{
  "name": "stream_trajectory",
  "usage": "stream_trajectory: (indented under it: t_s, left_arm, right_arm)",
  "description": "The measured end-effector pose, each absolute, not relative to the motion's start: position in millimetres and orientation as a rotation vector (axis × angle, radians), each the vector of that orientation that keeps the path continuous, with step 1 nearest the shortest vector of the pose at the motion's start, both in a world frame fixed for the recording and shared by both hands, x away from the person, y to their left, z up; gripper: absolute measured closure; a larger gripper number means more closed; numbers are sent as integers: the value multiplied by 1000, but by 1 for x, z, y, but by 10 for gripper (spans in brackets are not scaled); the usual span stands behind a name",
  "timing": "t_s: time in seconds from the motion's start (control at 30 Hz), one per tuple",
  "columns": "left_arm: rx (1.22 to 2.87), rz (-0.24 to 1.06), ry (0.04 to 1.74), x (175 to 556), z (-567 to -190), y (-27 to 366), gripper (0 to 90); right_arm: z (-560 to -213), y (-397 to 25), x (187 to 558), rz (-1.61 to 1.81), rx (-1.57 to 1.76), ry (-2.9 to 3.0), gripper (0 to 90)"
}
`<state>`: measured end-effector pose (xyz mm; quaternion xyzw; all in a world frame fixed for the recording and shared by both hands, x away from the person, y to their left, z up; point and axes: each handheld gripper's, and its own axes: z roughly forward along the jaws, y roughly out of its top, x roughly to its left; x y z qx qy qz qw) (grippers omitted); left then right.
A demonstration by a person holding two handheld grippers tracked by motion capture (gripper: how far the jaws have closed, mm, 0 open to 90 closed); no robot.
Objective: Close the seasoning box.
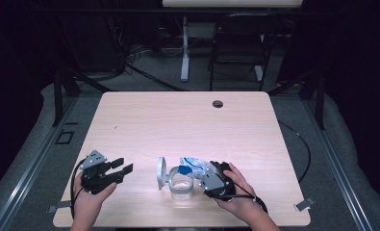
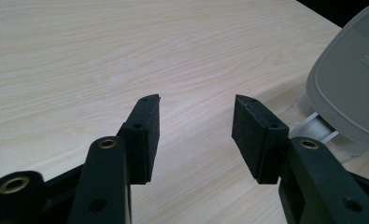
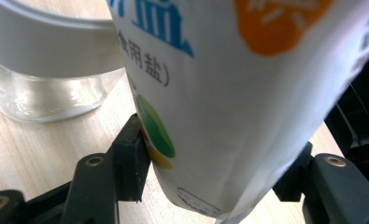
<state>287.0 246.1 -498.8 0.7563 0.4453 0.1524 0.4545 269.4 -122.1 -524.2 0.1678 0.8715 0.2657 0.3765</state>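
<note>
Dark room around a pale wooden bench (image 1: pixel 178 115). My right hand-held gripper (image 1: pixel 215 179) pinches a white salt bag (image 3: pixel 247 93) near the bench's front edge, tilted over the open glass jar (image 1: pixel 181 185), whose grey lid (image 1: pixel 161 172) stands hinged up. My left hand-held gripper (image 1: pixel 120 171) rests spread, empty, toward the front-left corner.

White bag (image 3: pixel 229 93) with blue lettering, orange and green patches; clear jar (image 1: pixel 181 184), grey lid (image 1: pixel 161 172); pale wood table (image 1: pixel 178 120).
</note>
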Motion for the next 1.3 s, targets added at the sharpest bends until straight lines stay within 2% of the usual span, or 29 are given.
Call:
stream_trajectory:
  t_s: [1.3]
  left_arm:
    - [1867, 375, 1101, 287, -499, 247, 521]
  right_arm:
    - [-530, -124, 269, 526, 327, 2214, 409]
